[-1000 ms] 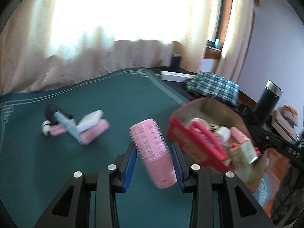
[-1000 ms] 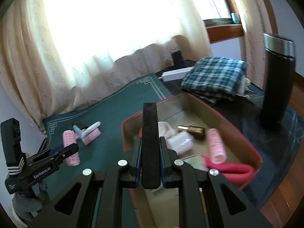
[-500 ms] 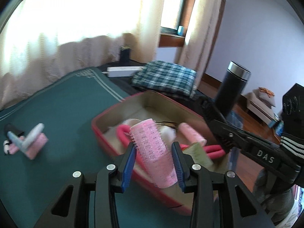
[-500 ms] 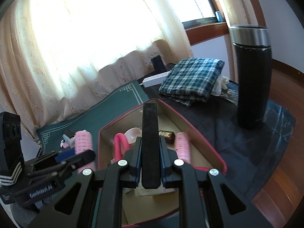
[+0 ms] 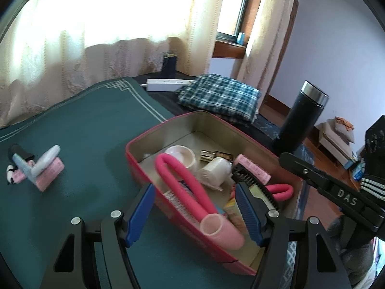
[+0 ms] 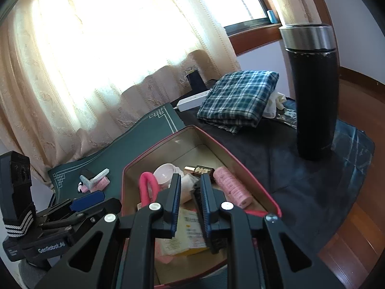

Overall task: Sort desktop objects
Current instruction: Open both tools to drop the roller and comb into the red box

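Observation:
A red tin box (image 5: pixel 134 149) holds a pink foam rod (image 5: pixel 182 183), a white cup, a small bottle, a pink roller (image 5: pixel 252 168) and a black comb (image 5: pixel 255 185). My left gripper (image 5: pixel 195 187) hangs over the box's near end. Its jaws are opening. A second pink roller (image 5: pixel 221 231) lies loose in the box between the blue pads, which do not touch it. My right gripper (image 6: pixel 190 178) is over the box from the other side. Its pads stand narrow with nothing between them. The comb (image 6: pixel 196 189) lies just beyond its fingertips.
A small pile of pink and pale tubes (image 5: pixel 41 168) lies on the green mat (image 5: pixel 84 120) to the left. Behind the box are a folded plaid cloth (image 5: pixel 219 96) and a white power strip (image 5: pixel 166 83). A tall black flask (image 6: pixel 315 96) stands at the right.
The left jaws have spread and the pink roller has dropped from them into the box. The black comb has left the right gripper's pads and now lies in the box.

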